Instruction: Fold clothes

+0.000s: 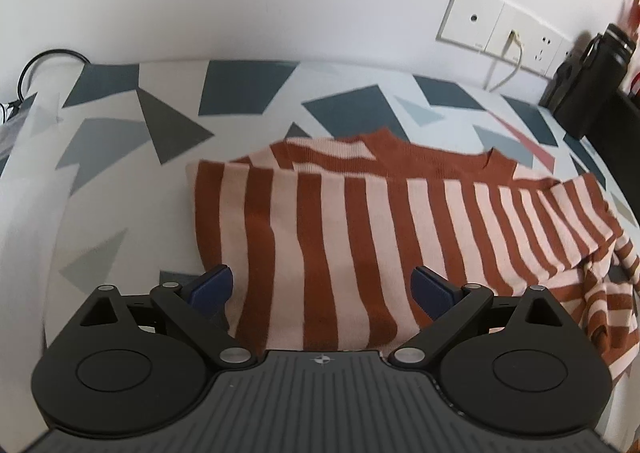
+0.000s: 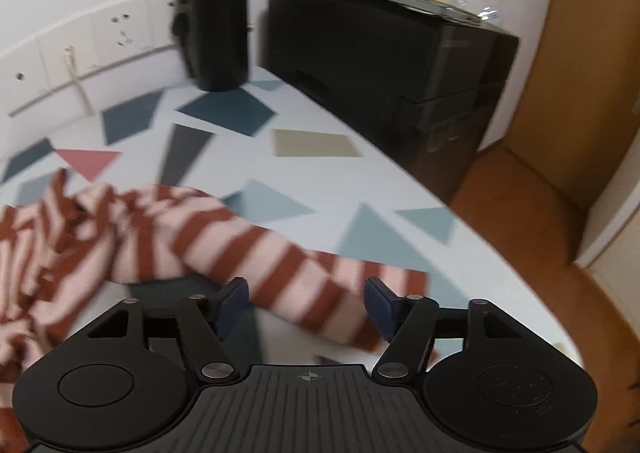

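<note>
A rust-and-pink striped sweater [image 1: 360, 221] lies on the patterned table, its body folded flat with the rust collar at the far edge. My left gripper [image 1: 322, 287] is open, its blue pads spread either side of the sweater's near edge. In the right wrist view a striped sleeve [image 2: 248, 245] stretches out from the bunched sweater towards the table's right edge. My right gripper [image 2: 306, 303] is open, and the sleeve's end lies between its spread blue pads.
The table [image 2: 320, 173] carries a white cloth with blue, grey and pink shapes. A black bottle [image 2: 214, 9] stands at the back by the wall sockets [image 1: 504, 29]. A black box [image 2: 380, 65] beside the table holds a mug and red items. The wooden floor lies to the right.
</note>
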A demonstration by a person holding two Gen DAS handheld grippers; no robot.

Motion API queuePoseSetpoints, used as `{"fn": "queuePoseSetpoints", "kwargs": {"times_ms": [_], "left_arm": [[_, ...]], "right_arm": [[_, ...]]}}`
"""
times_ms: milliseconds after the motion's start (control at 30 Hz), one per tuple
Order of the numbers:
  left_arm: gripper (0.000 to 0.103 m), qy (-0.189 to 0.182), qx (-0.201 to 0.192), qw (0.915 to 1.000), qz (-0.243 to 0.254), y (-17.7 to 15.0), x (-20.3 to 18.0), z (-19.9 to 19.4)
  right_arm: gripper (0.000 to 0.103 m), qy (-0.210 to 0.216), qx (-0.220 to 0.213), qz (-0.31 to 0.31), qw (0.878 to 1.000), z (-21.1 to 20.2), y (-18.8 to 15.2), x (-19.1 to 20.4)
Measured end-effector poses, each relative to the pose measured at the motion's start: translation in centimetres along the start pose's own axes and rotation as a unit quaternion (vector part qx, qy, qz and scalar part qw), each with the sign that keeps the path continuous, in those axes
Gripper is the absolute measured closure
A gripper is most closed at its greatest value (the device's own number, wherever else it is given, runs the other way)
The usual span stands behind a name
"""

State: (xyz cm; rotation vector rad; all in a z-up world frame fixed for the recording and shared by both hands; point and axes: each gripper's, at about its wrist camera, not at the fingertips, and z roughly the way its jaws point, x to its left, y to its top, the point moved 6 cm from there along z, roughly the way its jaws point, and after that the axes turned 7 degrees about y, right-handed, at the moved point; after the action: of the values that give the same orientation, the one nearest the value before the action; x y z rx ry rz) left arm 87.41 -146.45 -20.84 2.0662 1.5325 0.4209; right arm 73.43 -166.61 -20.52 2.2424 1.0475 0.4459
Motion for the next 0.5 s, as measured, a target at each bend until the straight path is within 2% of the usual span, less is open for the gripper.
{"fn": "queuePoseSetpoints", "kwargs": {"times_ms": [100,267,300,367,433,467,500], "left_arm": [[0.003,0.005,0.007,1.0000,-0.002,-0.4,-0.2,0.2],[0.002,0.011,0.015,0.9998,0.002,-1.0,-0.6,0.2],[0.002,0.013,0.016,0.9998,0.003,-1.1,-0.7,0.2],[0.001,0.019,0.020,0.9996,0.004,-1.3,-0.7,0.4],[0.001,0.028,0.018,0.9994,0.003,-1.5,-0.7,0.5],[0.001,0.030,0.018,0.9994,0.004,-1.5,-0.7,0.5],[0.001,0.033,0.018,0.9993,0.006,-1.6,-0.8,0.5]], "right_arm": [[0.037,-0.015,0.006,0.003,1.000,0.5,-0.3,-1.2],[0.038,0.008,0.025,0.013,1.000,2.1,0.0,-1.5],[0.040,0.012,0.025,0.012,1.000,2.2,0.2,-1.4],[0.051,0.026,0.026,0.012,0.999,2.7,0.8,-1.0],[0.078,0.043,0.028,0.013,0.999,3.2,1.7,-0.5],[0.083,0.052,0.028,0.014,0.998,3.5,2.2,-0.2],[0.093,0.061,0.029,0.015,0.998,3.7,2.6,0.1]]}}
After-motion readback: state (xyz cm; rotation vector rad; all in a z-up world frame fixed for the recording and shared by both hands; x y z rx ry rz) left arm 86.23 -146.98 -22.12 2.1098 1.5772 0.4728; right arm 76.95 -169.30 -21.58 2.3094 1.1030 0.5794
